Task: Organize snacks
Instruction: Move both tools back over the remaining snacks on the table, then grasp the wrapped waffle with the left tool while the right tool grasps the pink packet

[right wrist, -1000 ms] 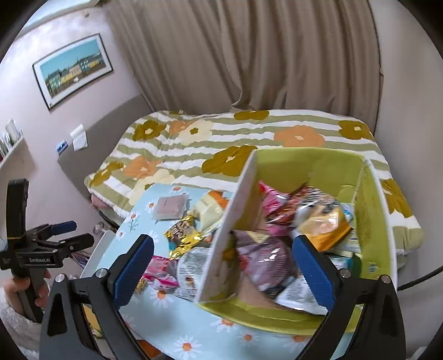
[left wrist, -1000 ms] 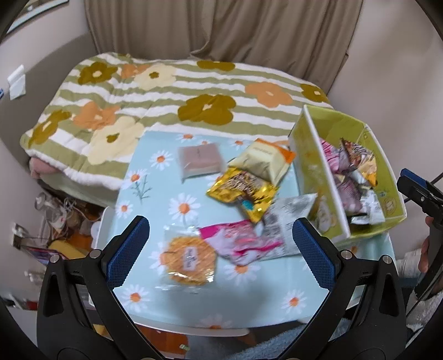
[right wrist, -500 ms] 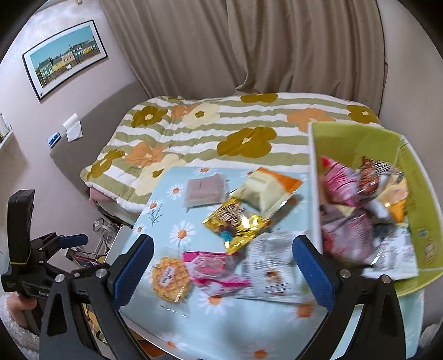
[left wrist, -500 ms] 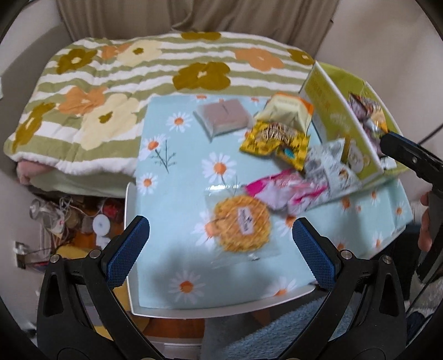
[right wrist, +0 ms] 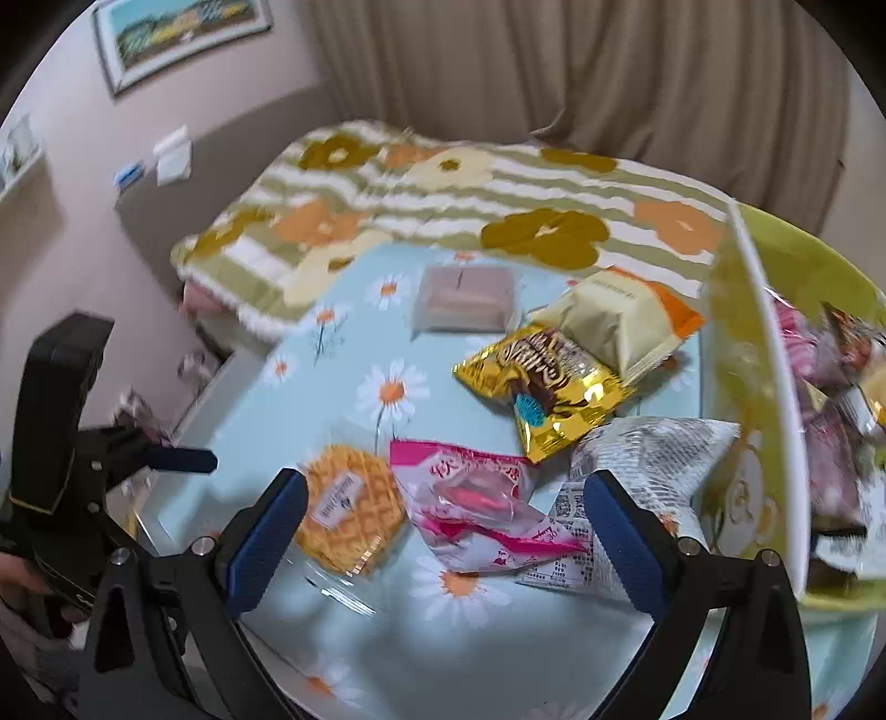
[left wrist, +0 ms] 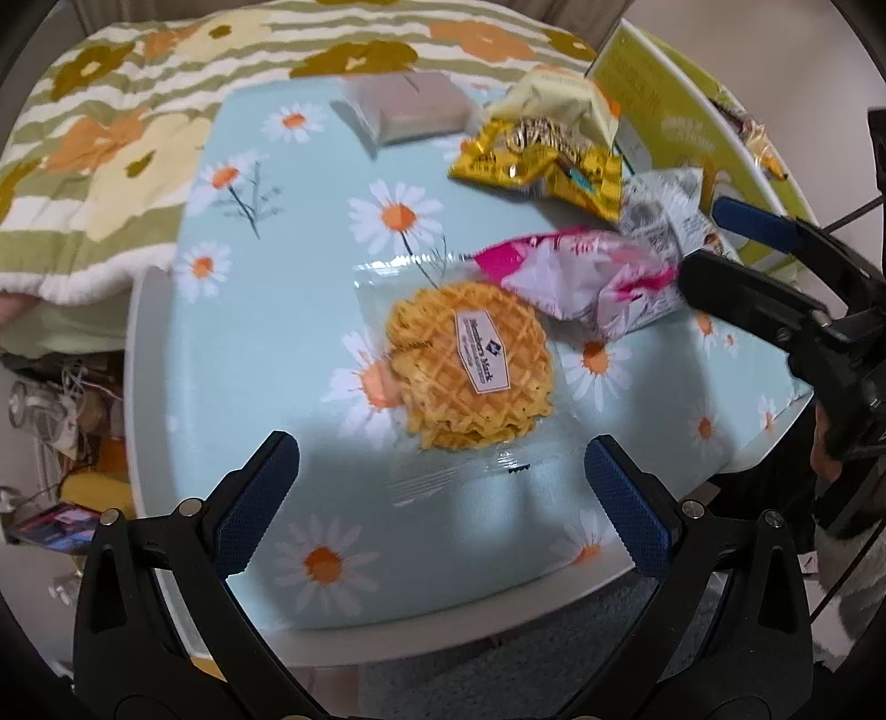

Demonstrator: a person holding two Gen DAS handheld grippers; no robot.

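Note:
Loose snacks lie on a daisy-print table (left wrist: 288,310) (right wrist: 343,387). A wrapped waffle (left wrist: 470,365) (right wrist: 351,507) sits nearest me, just ahead of my open left gripper (left wrist: 440,498). Beside it lie a pink packet (left wrist: 581,277) (right wrist: 476,504), a newsprint packet (left wrist: 659,216) (right wrist: 637,476), a gold packet (left wrist: 537,160) (right wrist: 548,382), a cream packet (left wrist: 559,97) (right wrist: 620,321) and a brownish wrapped bar (left wrist: 410,105) (right wrist: 462,299). My right gripper (right wrist: 443,520) hangs open above the pink packet. A green bin (left wrist: 675,133) (right wrist: 758,354) at the right holds several snacks.
A bed with a striped flower blanket (left wrist: 111,127) (right wrist: 443,188) borders the table's far side. Clutter and cables (left wrist: 50,410) lie on the floor to the left. Curtains (right wrist: 609,66) and a framed picture (right wrist: 177,27) are behind.
My left gripper has moved forward and down toward the waffle. My right gripper has swung left from over the green bin to above the loose snacks. Both stay open.

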